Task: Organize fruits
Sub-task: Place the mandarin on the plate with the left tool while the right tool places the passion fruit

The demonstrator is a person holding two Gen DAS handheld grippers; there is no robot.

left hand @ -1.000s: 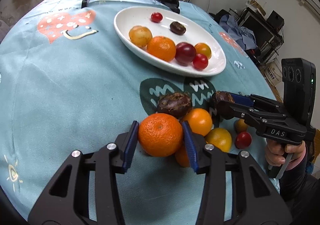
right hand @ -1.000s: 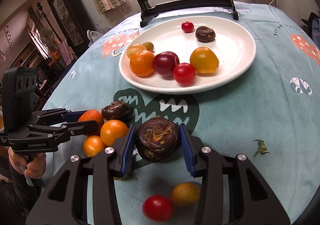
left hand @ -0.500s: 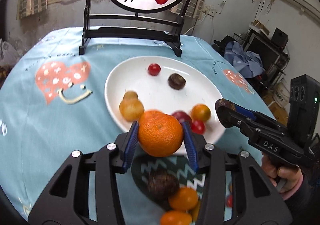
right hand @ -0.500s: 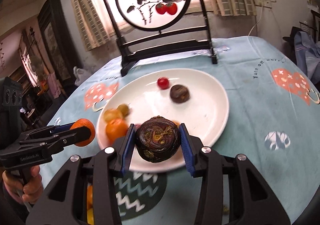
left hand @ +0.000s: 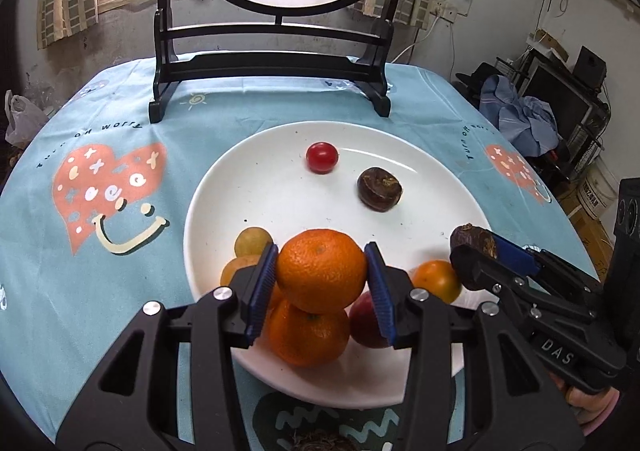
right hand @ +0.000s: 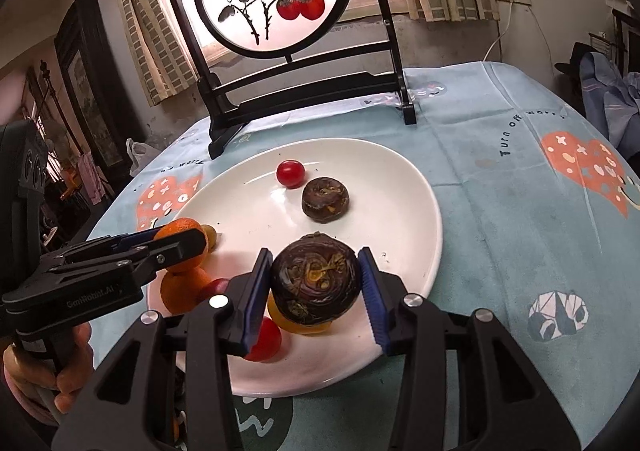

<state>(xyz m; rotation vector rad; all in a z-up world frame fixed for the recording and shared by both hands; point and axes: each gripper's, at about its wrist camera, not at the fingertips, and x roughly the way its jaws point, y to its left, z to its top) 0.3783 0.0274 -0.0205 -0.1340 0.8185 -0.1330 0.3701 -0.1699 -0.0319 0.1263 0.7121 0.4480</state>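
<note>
Your left gripper [left hand: 321, 282] has its jaws partway apart, and they are opening: the last reading stands higher than the one before. The orange [left hand: 321, 269] sits between the blue pads [left hand: 262, 287]; both pads meet its sides in the left wrist view. It hangs over the near part of the white plate [left hand: 280, 195], directly above a second orange [left hand: 308, 335] already lying there.

Your right gripper [right hand: 316, 283] is set to about the same width. The dark purple wrinkled fruit [right hand: 316, 279] fills the gap; the left pad is against it, but on the right side you cannot tell whether the pad touches or stands just off. It hovers over the plate's near half, above a yellow fruit [right hand: 298, 325] and a red tomato [right hand: 266, 343].

Also on the plate: a small red tomato [left hand: 321, 157] and a second dark fruit [left hand: 379, 189], both toward the far side, near each other but apart.
</note>
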